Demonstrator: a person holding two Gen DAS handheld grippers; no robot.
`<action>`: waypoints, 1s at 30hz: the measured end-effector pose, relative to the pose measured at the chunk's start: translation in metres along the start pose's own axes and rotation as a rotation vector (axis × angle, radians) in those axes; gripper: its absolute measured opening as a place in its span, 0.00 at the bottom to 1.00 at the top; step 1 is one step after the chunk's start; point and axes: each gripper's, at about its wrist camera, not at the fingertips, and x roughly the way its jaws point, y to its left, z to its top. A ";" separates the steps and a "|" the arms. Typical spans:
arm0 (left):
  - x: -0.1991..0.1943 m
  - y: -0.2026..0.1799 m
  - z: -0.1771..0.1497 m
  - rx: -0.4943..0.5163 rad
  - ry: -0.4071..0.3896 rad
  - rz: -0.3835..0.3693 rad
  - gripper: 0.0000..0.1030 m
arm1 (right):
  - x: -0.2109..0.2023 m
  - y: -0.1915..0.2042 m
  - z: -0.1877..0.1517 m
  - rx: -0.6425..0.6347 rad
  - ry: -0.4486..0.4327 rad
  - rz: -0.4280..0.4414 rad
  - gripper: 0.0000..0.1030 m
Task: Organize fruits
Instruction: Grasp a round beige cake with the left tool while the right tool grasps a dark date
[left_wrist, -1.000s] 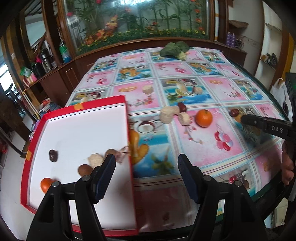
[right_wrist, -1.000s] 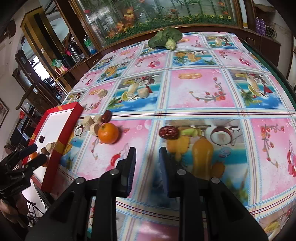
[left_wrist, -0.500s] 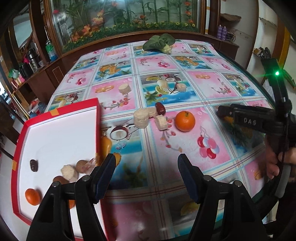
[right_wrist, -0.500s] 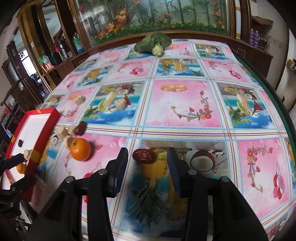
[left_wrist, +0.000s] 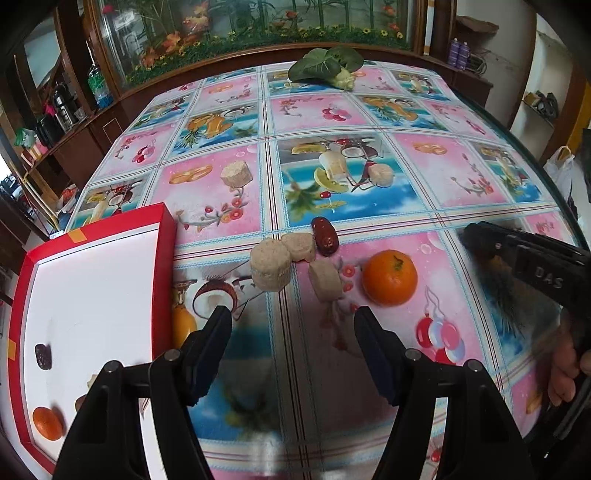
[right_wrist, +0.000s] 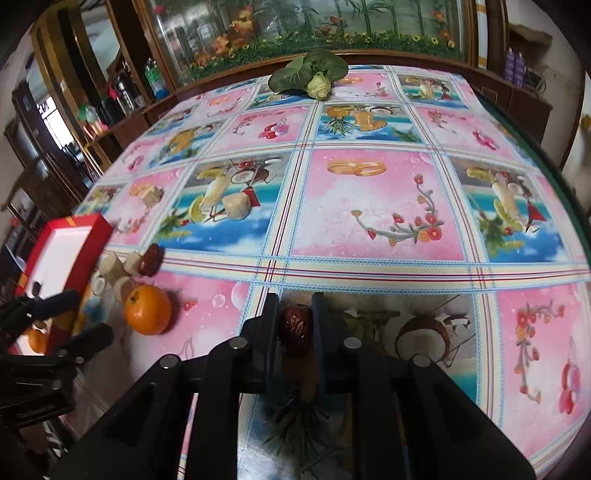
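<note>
1. The right hand-held gripper (right_wrist: 294, 325) has its jaws drawn tight on a dark red date (right_wrist: 295, 328), pinched at the fingertips low on the worktop (right_wrist: 376, 206); whether the date has left the cloth I cannot tell
2. The left hand-held gripper (left_wrist: 291, 336) stands about half open with nothing between its fingers, pointing down at a loose cluster at its twelve o'clock: three beige cake-like rounds (left_wrist: 270, 268), a second date (left_wrist: 325, 236) and an orange (left_wrist: 389, 277)
3. The red-rimmed white tray (left_wrist: 166, 236) lies at about nine o'clock from that cluster, already holding a date (left_wrist: 43, 356) and an orange (left_wrist: 47, 423); two more beige rounds (left_wrist: 236, 173) sit farther up the cloth, and a leafy green vegetable (left_wrist: 325, 66) lies at the far edge
4. Risk, as a judgement: the held date is small, smooth and gripped only at the tips, so it could squirt out or get crushed on the way to the tray
5. Risk: the orange is round and could roll off if the left fingers nudge it instead of straddling it; the crowded rounds could be knocked too
6. Risk: both tools work close together near the orange, so they could collide
7. Writing: the letters "DAS" show in pale print on the right tool's body in the left wrist view; no other text can be read
</note>
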 end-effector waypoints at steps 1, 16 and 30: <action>0.002 -0.001 0.002 -0.001 0.000 -0.003 0.62 | 0.000 -0.003 0.001 0.020 0.001 0.018 0.19; 0.019 -0.008 0.018 -0.018 -0.010 -0.026 0.29 | -0.004 -0.006 0.002 0.050 -0.024 0.054 0.19; -0.007 -0.002 0.003 -0.046 -0.062 -0.075 0.13 | -0.010 -0.010 0.003 0.055 -0.086 0.036 0.19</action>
